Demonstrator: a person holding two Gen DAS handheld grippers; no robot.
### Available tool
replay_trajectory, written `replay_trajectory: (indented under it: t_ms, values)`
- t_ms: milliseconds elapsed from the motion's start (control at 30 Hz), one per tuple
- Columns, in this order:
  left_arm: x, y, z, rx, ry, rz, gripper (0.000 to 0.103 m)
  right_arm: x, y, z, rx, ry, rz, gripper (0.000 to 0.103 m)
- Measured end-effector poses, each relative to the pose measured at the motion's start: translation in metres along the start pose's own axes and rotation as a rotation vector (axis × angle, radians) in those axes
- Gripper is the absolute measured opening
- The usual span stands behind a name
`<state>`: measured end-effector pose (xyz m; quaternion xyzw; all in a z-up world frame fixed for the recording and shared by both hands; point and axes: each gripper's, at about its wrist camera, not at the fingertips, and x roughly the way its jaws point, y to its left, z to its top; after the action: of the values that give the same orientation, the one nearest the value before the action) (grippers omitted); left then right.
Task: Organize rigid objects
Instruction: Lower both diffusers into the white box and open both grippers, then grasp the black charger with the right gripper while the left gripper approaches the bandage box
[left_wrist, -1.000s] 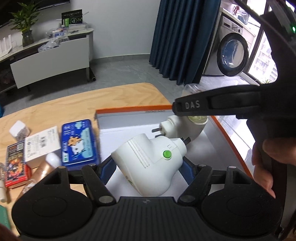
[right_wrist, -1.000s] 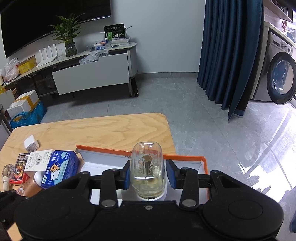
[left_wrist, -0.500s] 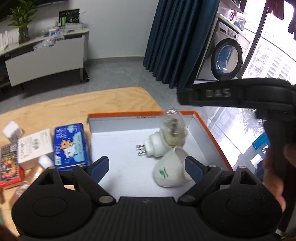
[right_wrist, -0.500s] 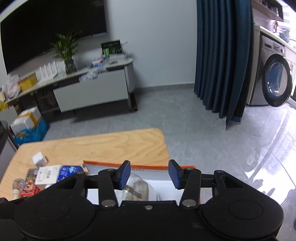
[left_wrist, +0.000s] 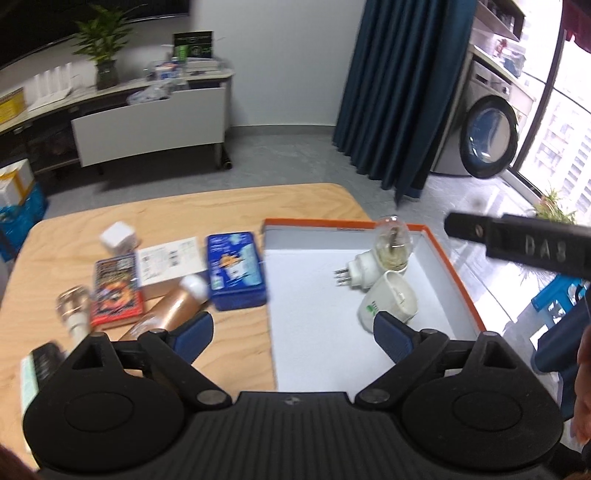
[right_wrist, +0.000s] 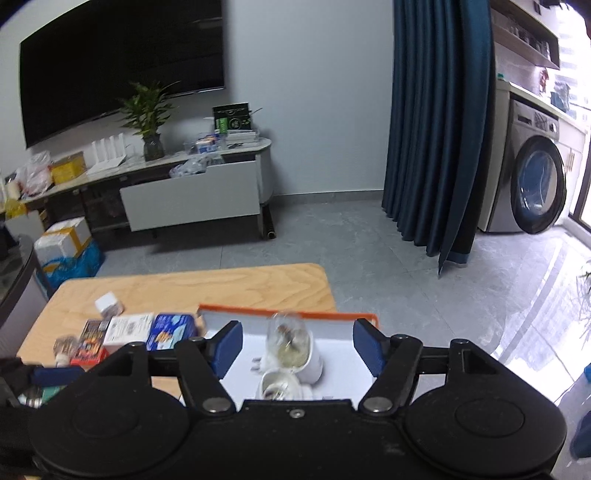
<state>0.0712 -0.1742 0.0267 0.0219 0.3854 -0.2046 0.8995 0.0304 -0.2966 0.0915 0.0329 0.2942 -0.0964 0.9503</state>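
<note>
Left wrist view: the left gripper (left_wrist: 293, 328) is now spread wide and empty — a second ago it clamped the white plug-in unit (left_wrist: 388, 301), which now lies on its side in the orange-rimmed box (left_wrist: 458, 273). The right gripper (right_wrist: 297, 343) is likewise released; its plug-in with the clear bottle (left_wrist: 391, 243) rests in the box's far right corner, touching the white unit. Both grippers have pulled back above the worktop (left_wrist: 221, 206). Judgement: two items are stowed, next pick pending.

Left of the box, not yet stowed: blue tin (left_wrist: 234, 269) just beside the box wall, copper-coloured bottle (left_wrist: 166, 308), white carton (left_wrist: 168, 260), red pack (left_wrist: 116, 291), small white cube (left_wrist: 118, 236), a clear-and-white item (left_wrist: 74, 314) — blurred. The pieces sit crowded, some touching; the bottle leans across its neighbours, so a clean grasp may need care.
</note>
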Motion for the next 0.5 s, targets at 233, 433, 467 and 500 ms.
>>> replay_trajectory:
  t_ms: [233,433,467,500]
  values:
    - [-0.031,0.018,-0.015,-0.036,-0.028,0.043,0.099,-0.017,0.024,-0.020,-0.004,0.022,0.046,0.084]
    - [-0.044,0.036,-0.031,-0.068,-0.027,0.081,0.099,-0.023,0.051,-0.033,-0.034,0.044,0.100,0.085]
    - [-0.046,0.039,-0.033,-0.076,-0.026,0.085,0.099,-0.023,0.055,-0.034,-0.040,0.047,0.104,0.085]
    - [-0.047,0.043,-0.035,-0.084,-0.024,0.091,0.099,-0.024,0.059,-0.036,-0.043,0.050,0.108,0.086]
